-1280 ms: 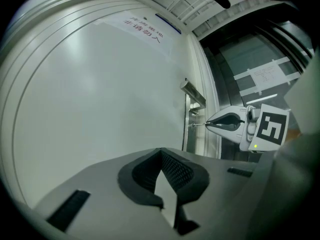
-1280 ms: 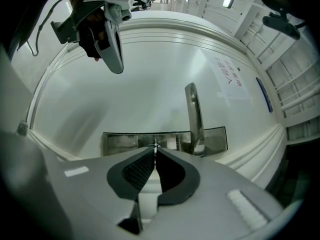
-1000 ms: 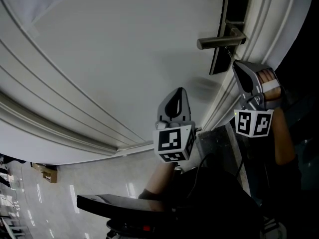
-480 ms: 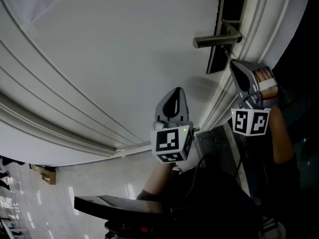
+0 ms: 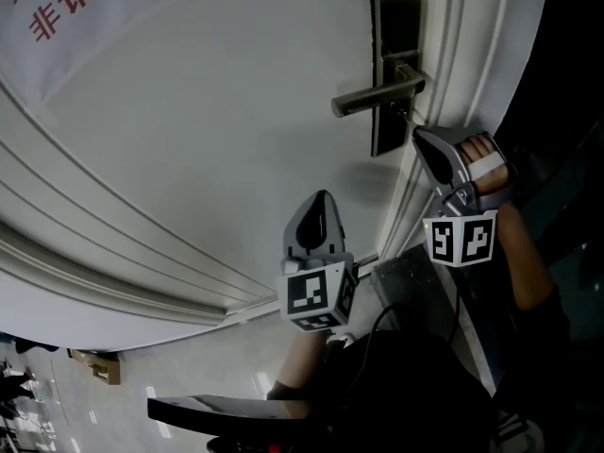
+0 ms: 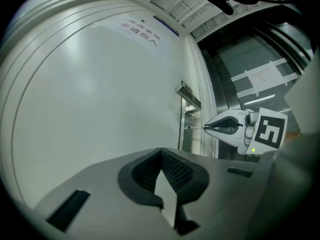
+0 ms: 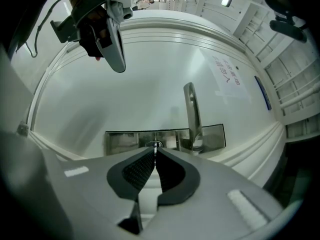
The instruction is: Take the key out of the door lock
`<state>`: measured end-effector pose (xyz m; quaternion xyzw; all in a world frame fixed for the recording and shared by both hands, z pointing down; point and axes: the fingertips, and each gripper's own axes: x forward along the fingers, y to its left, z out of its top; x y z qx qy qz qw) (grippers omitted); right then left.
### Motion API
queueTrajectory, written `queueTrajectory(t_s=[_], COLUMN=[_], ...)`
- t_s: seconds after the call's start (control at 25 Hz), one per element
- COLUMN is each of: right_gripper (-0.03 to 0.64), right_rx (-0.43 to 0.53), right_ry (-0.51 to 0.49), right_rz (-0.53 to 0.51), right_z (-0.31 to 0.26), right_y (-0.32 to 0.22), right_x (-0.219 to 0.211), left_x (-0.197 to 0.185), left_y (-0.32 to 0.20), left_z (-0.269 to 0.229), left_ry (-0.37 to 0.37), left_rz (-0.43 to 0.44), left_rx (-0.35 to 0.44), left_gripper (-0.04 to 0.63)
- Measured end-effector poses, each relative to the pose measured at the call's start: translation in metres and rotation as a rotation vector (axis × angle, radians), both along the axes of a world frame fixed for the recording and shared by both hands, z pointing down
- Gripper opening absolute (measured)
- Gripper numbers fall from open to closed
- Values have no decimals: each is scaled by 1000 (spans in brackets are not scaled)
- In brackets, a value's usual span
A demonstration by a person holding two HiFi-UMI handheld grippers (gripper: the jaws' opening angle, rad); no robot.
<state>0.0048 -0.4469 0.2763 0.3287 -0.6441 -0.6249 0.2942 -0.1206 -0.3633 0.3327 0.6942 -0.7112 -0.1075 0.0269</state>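
Door [image 5: 189, 111] fills the view, w/ its lock plate [image 5: 385, 26] and handle [image 5: 373, 97] straight ahead of the right gripper [image 5: 417, 135], which sits square to the plate, prob. so the pull runs straight along the keyhole. Left gripper [image 5: 321, 196] hangs well off to that one's side, jaws together on nothing: not needed here, out of the way. Right jaws are clamped on the key [image 6: 194, 128], a thin sliver edge-on between the tips, its far end apparently in the lock just under the handle.
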Motion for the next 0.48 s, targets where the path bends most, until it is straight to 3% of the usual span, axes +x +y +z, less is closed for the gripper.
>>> queueTrajectory(t_s=[0.48], right_gripper=[12], right_rx=[3], right_ry=[-23], right_rz=[-17], right_z=[-3], right_y=[14], right_x=[2], left_x=[2], left_y=[5], left_z=[1], left_ry=[0], left_rz=[1], left_rx=[-3], left_gripper=[0])
